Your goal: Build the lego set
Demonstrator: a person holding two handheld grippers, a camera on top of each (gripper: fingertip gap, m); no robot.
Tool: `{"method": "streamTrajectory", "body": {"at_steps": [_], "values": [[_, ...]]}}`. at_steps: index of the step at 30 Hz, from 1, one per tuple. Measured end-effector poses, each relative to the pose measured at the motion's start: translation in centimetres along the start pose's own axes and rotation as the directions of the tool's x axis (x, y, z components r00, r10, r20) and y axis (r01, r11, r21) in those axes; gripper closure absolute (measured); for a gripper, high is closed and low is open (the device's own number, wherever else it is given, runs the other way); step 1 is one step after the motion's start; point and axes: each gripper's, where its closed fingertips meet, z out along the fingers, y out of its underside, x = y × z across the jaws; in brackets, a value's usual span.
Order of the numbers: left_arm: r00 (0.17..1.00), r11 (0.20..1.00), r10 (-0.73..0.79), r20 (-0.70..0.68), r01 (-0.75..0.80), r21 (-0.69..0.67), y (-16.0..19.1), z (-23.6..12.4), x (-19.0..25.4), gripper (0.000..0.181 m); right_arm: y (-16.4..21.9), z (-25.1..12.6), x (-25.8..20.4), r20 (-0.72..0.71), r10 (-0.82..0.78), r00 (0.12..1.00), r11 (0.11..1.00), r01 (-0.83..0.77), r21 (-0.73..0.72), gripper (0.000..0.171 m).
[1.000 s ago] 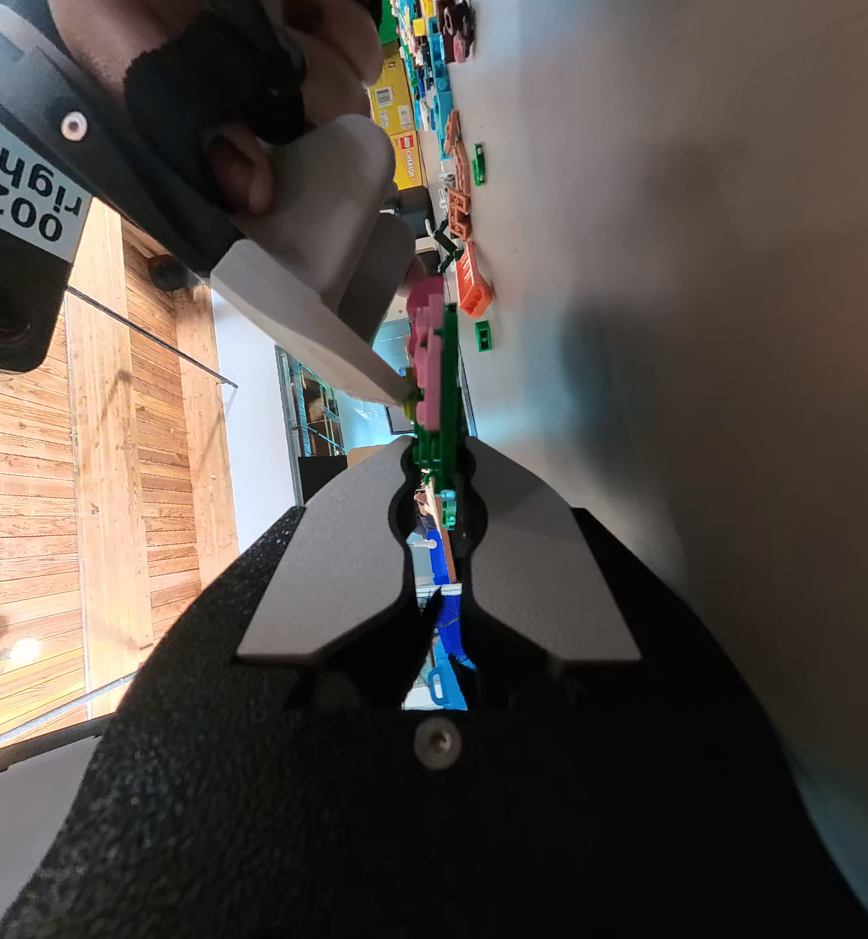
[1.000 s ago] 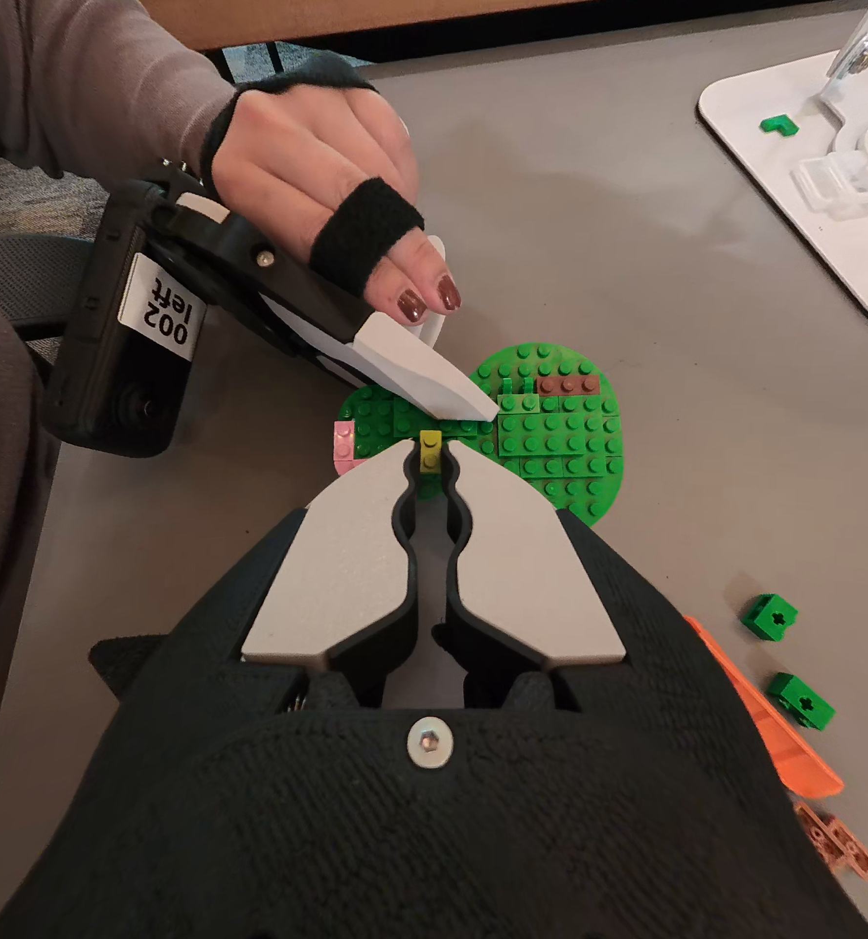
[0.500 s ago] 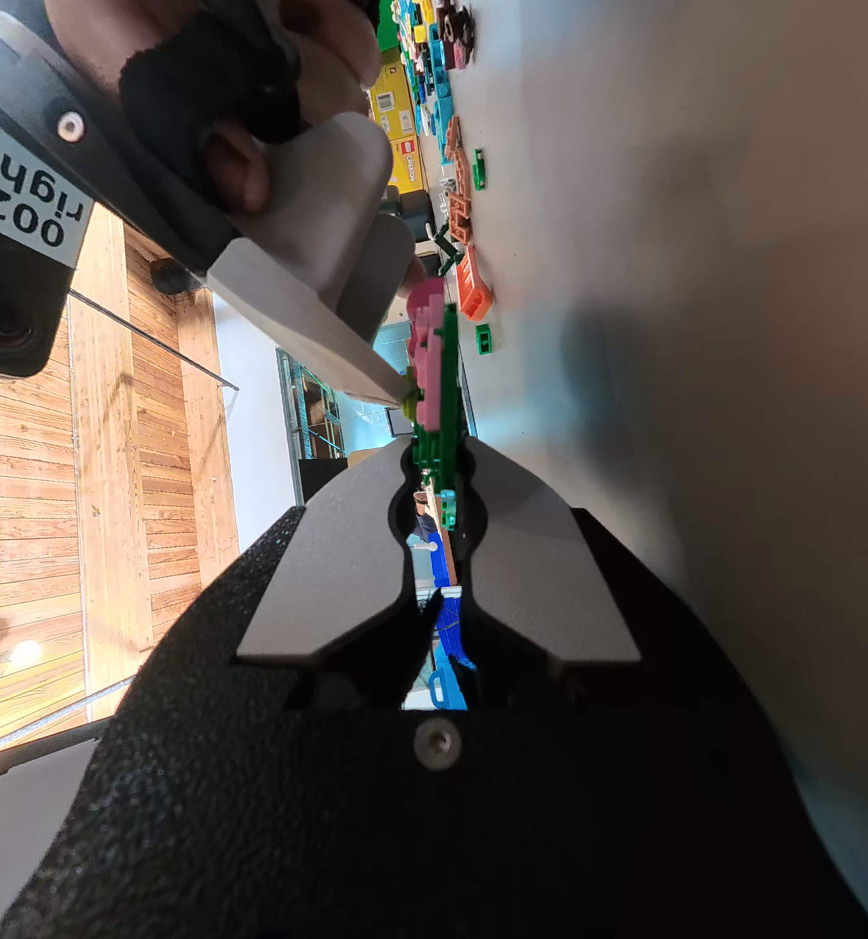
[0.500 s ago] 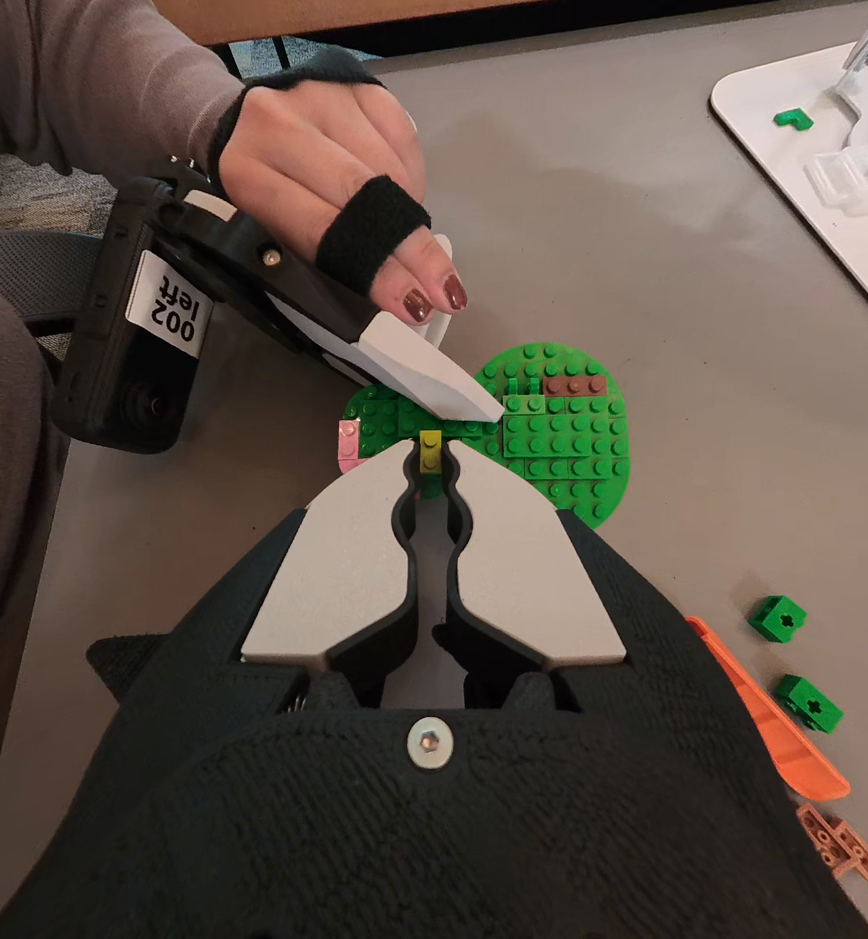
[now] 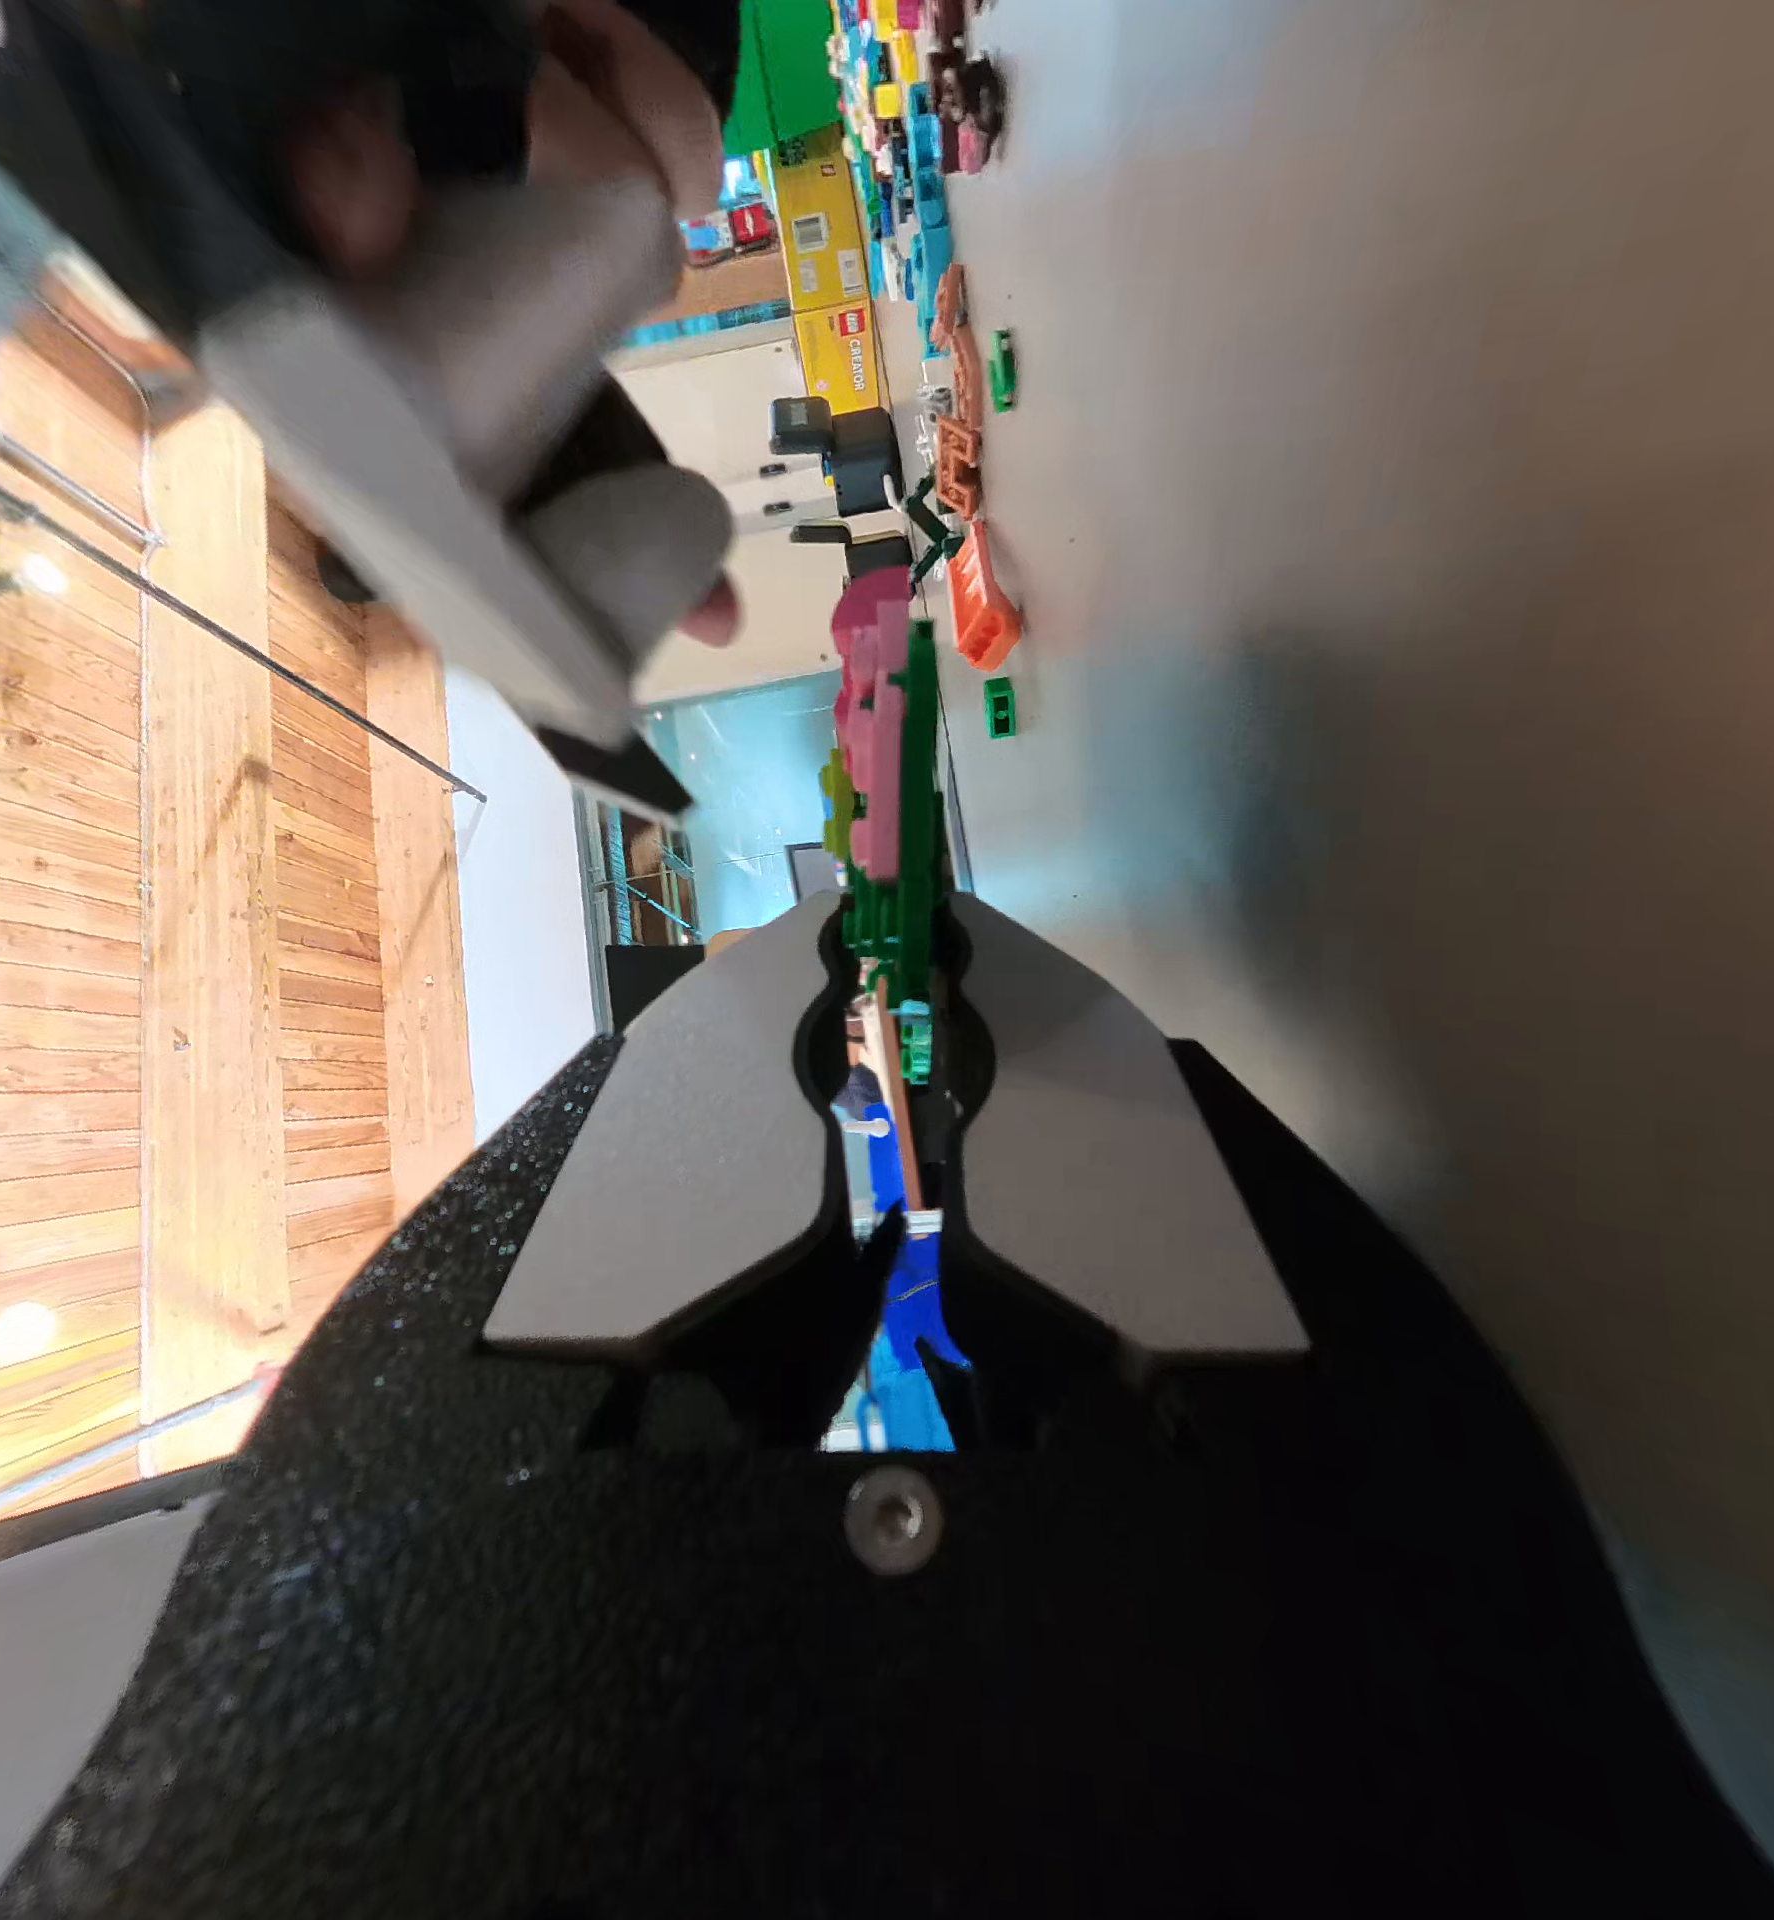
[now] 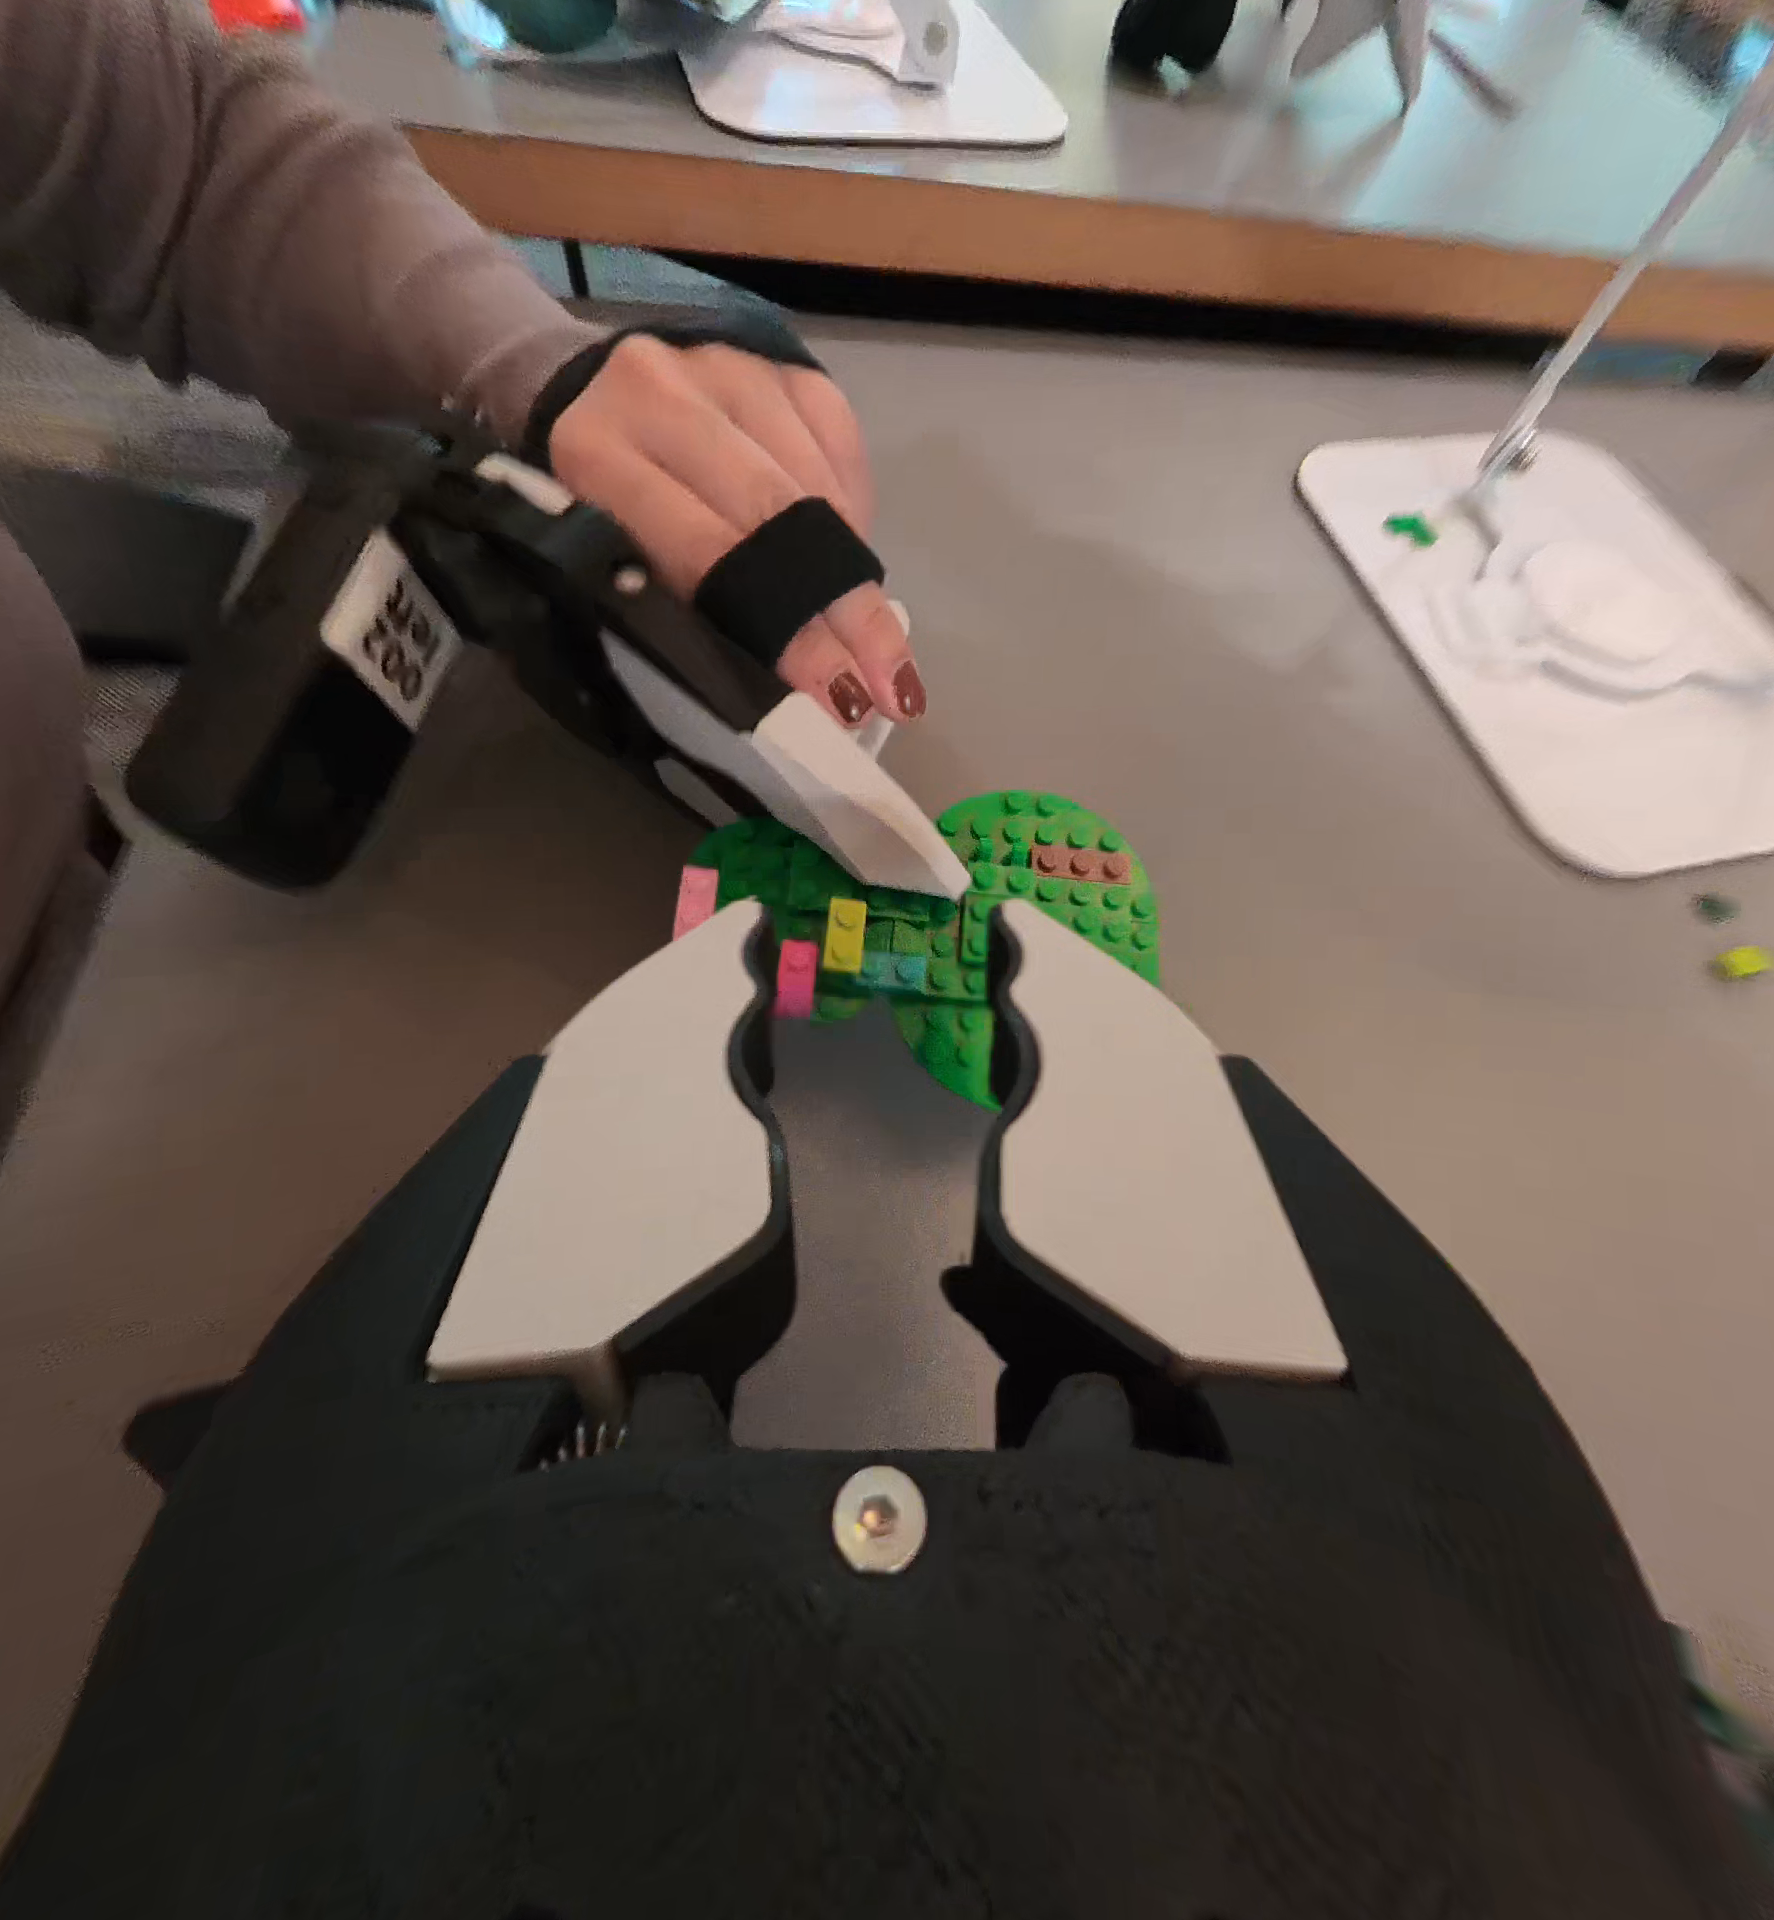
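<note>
The build is partly done. In the centre of the right wrist view the green lego base (image 6: 1049, 914) lies flat on the grey table (image 6: 1122, 623), already carrying a yellow brick (image 6: 845, 932), two pink bricks (image 6: 796, 977), a teal plate and a brown strip (image 6: 1080, 862) near its upper right. The yellow brick looks seated — nothing grips it.

The right hand-held gripper (image 6: 878, 914) hovers just in front of the base with its fingers spread wide and nothing between them. The left hand-held gripper (image 5: 893, 925), seen in its own view, is closed on the edge of the green base, steadying it; in the right view its white finger (image 6: 852, 821) lies across the studs.

Much seems left to do: loose green cubes (image 5: 1000, 709), an orange piece (image 5: 982, 613) and brown pieces (image 5: 961, 457) lie on the table in the upper middle of the left view — a small yellow-green piece (image 6: 1740, 961) sits at the right edge of the right view.
</note>
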Motion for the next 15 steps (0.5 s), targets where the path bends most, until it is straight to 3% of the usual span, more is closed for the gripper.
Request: {"method": "streamTrajectory", "body": {"at_steps": [2, 4, 6, 12, 15], "values": [[0.999, 0.999, -0.047, 0.002, 0.047, 0.005, 0.2, -0.1, -0.4, 0.168, 0.9, -0.8, -0.6, -0.047, -0.247, 0.968, 0.968, 0.243, -0.067, 0.122], [0.993, 0.993, -0.118, -0.001, 0.118, 0.021, 0.3, -0.3, -0.8, 0.168, 1.6, -1.0, 0.1, -0.157, -0.512, 0.844, 0.856, 0.486, -0.178, 0.114], [0.984, 0.983, -0.179, -0.005, 0.179, 0.038, 0.4, -0.5, -1.2, 0.168, 1.7, -0.6, 0.5, -0.202, -0.655, 0.729, 0.753, 0.605, -0.258, 0.108], [0.943, 0.936, -0.331, -0.022, 0.331, 0.116, -0.2, -1.2, -2.5, 0.168, 1.7, 1.7, -1.1, -0.223, -0.791, 0.570, 0.610, 0.761, -0.218, 0.103], [0.944, 0.934, -0.330, -0.027, 0.330, 0.134, -0.7, -1.5, -2.7, 0.168, 1.1, 2.1, -1.5, -0.267, -0.794, 0.546, 0.597, 0.783, -0.173, 0.104]]}}
